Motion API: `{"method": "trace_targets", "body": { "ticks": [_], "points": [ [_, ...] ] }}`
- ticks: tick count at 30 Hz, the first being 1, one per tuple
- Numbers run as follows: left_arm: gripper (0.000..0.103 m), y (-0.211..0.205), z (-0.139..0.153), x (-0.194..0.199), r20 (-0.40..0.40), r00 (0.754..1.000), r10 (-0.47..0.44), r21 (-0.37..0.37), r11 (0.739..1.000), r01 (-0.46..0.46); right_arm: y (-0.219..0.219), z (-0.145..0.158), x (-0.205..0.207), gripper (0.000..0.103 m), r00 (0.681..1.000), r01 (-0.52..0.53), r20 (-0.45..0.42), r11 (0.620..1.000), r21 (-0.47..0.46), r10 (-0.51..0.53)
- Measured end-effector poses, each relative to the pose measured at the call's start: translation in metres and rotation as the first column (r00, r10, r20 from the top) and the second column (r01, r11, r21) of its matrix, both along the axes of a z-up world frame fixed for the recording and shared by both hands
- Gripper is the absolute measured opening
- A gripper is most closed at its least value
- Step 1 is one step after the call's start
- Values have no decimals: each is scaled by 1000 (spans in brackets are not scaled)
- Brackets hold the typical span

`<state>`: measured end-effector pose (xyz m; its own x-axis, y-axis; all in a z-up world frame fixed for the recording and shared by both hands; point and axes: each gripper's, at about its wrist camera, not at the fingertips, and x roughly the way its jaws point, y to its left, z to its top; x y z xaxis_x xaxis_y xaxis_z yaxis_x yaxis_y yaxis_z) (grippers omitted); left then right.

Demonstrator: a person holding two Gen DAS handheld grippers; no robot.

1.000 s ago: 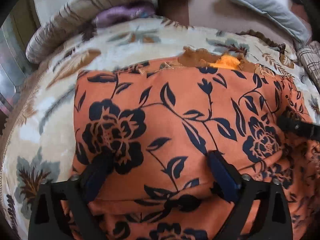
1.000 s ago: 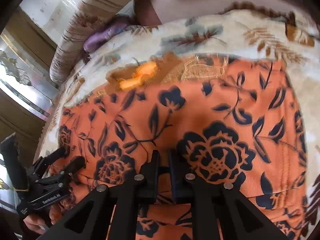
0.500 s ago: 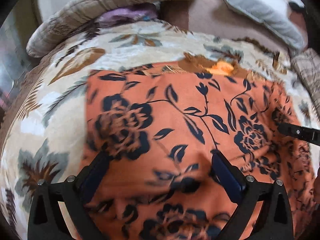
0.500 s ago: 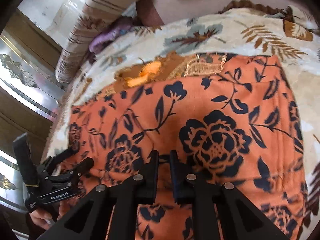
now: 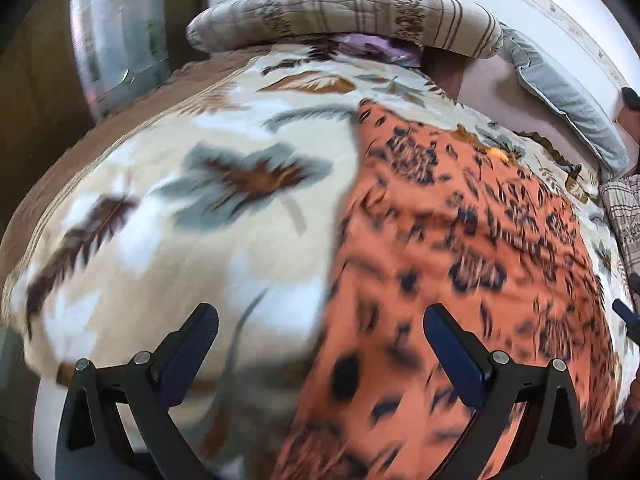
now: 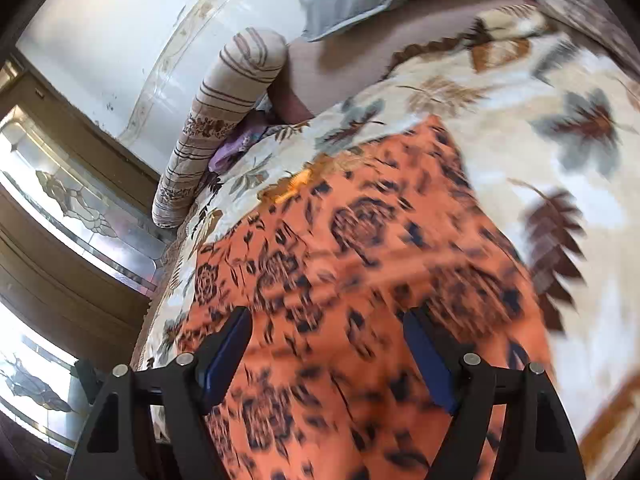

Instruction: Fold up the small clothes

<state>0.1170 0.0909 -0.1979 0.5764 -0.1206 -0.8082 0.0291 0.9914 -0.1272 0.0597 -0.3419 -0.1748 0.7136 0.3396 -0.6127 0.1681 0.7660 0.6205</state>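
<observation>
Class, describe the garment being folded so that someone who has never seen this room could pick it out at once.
Start at the bed, covered by a cream blanket printed with grey and brown leaves. Spread flat on it lies the orange cloth. Its dark navy flowers and vines set it apart from the pale blanket and the striped beige bolster.

The right hand-held gripper, its jaws just opened with nothing between them, hangs above the orange floral garment spread on the leaf-patterned bedspread.

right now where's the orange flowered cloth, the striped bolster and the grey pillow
orange flowered cloth [image 6: 360, 280]: right wrist view, middle of the printed fabric
striped bolster [image 5: 348, 16]: left wrist view, middle of its long side
grey pillow [image 5: 568, 108]: left wrist view, middle of its quilted face
</observation>
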Motion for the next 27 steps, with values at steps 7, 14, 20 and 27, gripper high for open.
{"method": "trace_targets", "body": {
  "ticks": [7, 14, 20, 27],
  "points": [
    [102, 10, -5, -48, -75, 995, -61, -67, 996, 56, -36, -13, -70, 81, 992, 127, -6, 986, 107, -127],
    [94, 2, -16, -82, -163, 974, -156, -56, 987, 148, -45, -5, -97, 81, 986, 161, 27, 977, 137, -166],
    [55, 18, -35, -84, -267, 953, -141, -162, 982, 100, -40, -3, -102, 81, 987, 148, 34, 980, 135, -154],
    [55, 13, -39, -86, -264, 944, -198, -172, 973, 156, -43, -5, -113, 81, 987, 162, -1, 981, 108, -163]
  ]
}}
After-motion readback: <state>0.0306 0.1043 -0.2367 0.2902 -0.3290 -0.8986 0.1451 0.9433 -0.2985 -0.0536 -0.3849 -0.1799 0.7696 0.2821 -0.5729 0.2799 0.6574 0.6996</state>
